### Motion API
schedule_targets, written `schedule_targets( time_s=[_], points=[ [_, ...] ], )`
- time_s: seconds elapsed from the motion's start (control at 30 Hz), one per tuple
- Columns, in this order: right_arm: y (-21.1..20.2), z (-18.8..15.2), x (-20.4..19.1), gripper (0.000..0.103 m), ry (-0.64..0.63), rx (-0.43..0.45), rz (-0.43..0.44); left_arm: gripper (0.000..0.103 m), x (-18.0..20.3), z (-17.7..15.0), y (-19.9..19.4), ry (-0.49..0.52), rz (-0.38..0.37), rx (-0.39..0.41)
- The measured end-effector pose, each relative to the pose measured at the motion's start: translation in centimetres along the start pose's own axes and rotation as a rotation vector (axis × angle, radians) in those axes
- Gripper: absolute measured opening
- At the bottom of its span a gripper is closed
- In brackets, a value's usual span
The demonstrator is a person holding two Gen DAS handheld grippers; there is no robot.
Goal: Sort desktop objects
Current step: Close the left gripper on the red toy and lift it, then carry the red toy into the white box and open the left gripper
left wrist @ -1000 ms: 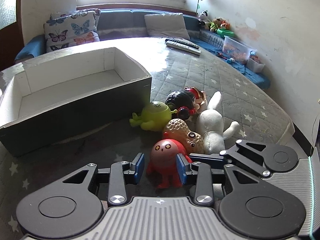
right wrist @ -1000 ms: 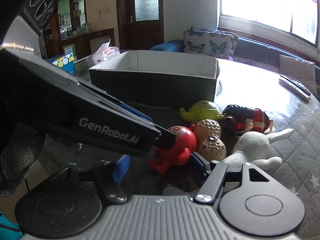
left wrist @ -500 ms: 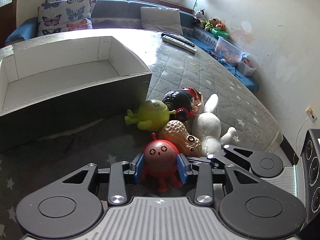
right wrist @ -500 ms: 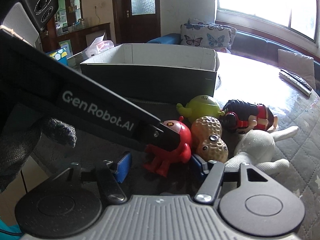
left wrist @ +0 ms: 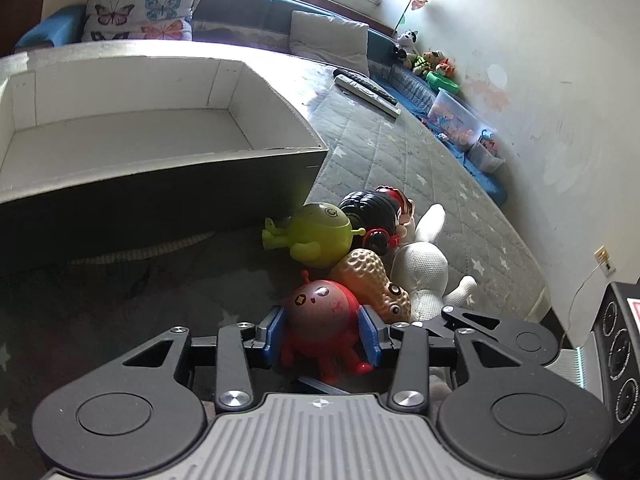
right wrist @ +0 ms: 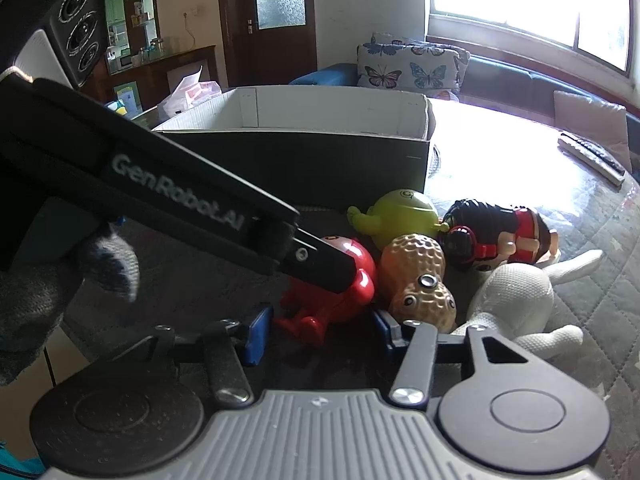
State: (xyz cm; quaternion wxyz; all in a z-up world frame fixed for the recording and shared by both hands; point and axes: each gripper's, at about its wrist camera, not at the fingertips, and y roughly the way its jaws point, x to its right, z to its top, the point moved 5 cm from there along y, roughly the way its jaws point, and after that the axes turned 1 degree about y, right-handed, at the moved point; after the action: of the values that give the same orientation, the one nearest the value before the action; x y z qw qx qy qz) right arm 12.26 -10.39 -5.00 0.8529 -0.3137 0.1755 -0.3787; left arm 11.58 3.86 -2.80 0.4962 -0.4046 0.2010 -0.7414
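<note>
My left gripper (left wrist: 322,338) was clamped on the red toy (left wrist: 320,320), peanut toy (left wrist: 376,286) touching just off its right pad, right gripper (right wrist: 320,330) hanging open nearby, so lifting could've dragged the peanut or clipped it.

A bench (left wrist: 420,168) under a grey quilted, star-printed cover carries an open box (left wrist: 160,184), 5 toys huddled beside it: green (left wrist: 316,236), red (left wrist: 320,316), peanut (left wrist: 372,284), doll (left wrist: 376,216), white plush (left wrist: 424,268). 2 remotes (left wrist: 368,88) lie far off.
</note>
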Motion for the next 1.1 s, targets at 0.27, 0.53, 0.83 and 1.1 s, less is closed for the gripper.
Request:
schedule_targets(
  time_s=[0.27, 0.53, 0.83, 1.1],
  points=[
    [0.1, 0.1, -0.2, 0.050, -0.007, -0.002, 0.000, 0.046, -0.7, -0.2, 0.0, -0.040, -0.026, -0.001],
    [-0.5, 0.5, -0.7, 0.049, -0.019, 0.009, 0.014, 0.045, -0.4, -0.4, -1.2, -0.029, -0.018, 0.022],
    [-2.1, 4.0, -0.9, 0.049, -0.063, 0.075, 0.038, 0.044, -0.2, 2.1, -4.2, -0.037, -0.018, 0.114],
    [-1.0, 10.4, 0.3, 0.049, -0.142, 0.135, 0.042, 0.044, -1.5, 7.7, -5.4, -0.048, -0.018, 0.209]
  ],
)
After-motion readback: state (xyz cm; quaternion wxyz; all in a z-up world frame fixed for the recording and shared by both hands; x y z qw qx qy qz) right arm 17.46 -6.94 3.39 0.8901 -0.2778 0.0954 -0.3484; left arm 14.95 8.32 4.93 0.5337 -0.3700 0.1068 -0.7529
